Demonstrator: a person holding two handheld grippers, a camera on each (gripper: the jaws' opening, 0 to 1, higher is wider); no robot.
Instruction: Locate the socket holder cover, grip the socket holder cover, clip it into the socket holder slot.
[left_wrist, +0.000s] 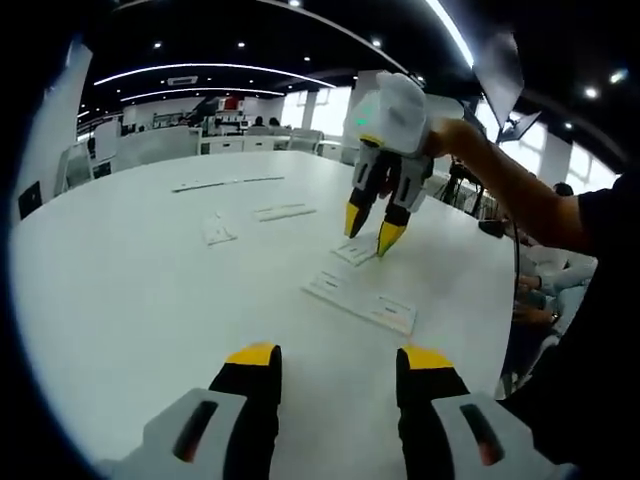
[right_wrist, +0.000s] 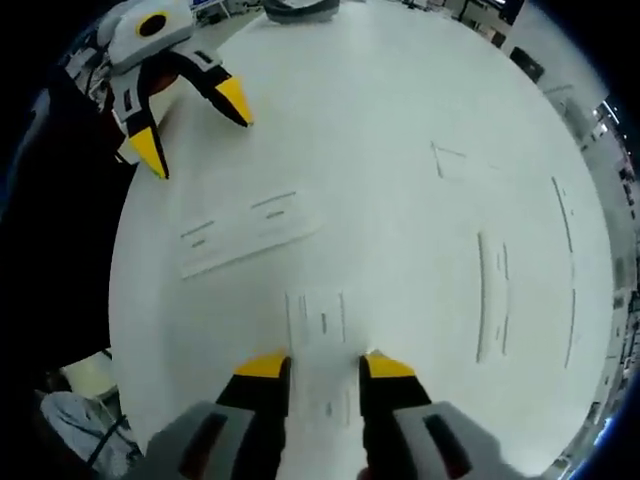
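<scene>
White plastic, the small cover (right_wrist: 322, 322) lies flat on the surface (right_wrist: 400, 200), just ahead of my right tool (right_wrist: 325, 368), whose jaws are parted and empty. I judge I'm locating it; next comes lowering and closing. One long holder (right_wrist: 250, 235) lies beside it. My left tool (left_wrist: 338, 362) hangs unclenched too.

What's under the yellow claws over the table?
A small white cover lies flat on the white table, just below the right hand-held gripper. Its near end runs between the open jaws; anything beneath it is hidden.
</scene>
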